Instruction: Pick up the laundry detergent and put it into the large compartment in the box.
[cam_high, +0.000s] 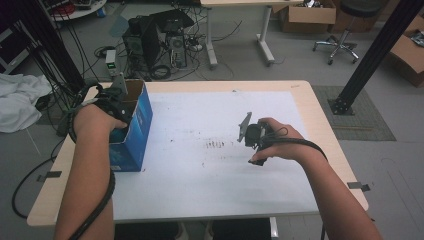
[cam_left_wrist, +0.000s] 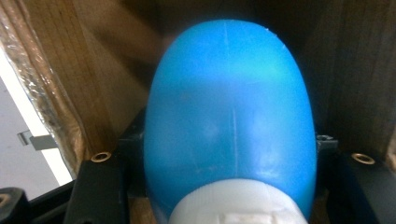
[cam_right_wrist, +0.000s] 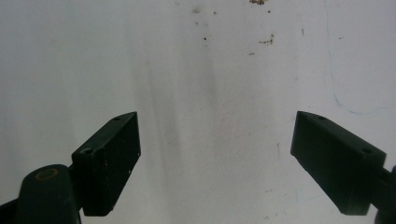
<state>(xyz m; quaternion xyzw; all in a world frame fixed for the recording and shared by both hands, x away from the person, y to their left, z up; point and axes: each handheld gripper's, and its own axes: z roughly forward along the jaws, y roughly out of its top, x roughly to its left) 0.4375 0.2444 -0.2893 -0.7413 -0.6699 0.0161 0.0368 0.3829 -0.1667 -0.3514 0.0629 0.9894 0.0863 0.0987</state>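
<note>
The left tongs (cam_high: 118, 111) clamp a blue bottle (cam_left_wrist: 229, 121) with a white cap inside the open blue box (cam_high: 134, 131), while the right tongs (cam_right_wrist: 215, 154), jaws wide apart and holding nothing, hover over the white surface (cam_high: 210, 170) well to the box's right.

No text, label, brand, number or sign can be read in any of the views. A pale printed patch is seen low on the side of the blue box (cam_high: 131, 145) in the high view, but its characters are too small and blurred to be made out. The brown specks on the white table sheet (cam_high: 220, 165) are stains, not writing.
</note>
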